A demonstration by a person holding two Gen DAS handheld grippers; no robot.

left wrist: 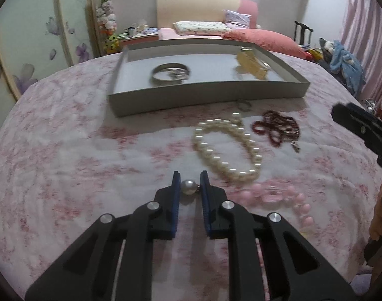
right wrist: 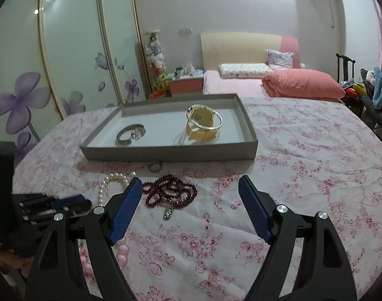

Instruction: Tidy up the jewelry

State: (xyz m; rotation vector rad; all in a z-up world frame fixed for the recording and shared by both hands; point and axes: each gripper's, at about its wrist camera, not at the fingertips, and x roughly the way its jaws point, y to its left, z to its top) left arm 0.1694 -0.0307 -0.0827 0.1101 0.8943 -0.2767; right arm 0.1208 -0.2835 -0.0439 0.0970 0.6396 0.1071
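Left gripper [left wrist: 190, 178] up close: matte black linkage arms with triangular cut-outs, round silver pivot screws at each joint; slim blue pads [left wrist: 176, 200] line the inner faces of the fingers; right gripper [right wrist: 190, 195] is the same build, black arms, silver screws, and its blue pads [right wrist: 124, 209] carry a fine ribbed texture.

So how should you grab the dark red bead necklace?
The dark red bead necklace lies bunched flat on the bedcover. Come straight down from above and pinch the thick middle clump, jaws either side. The dangling silver pendant is too small to hold well.
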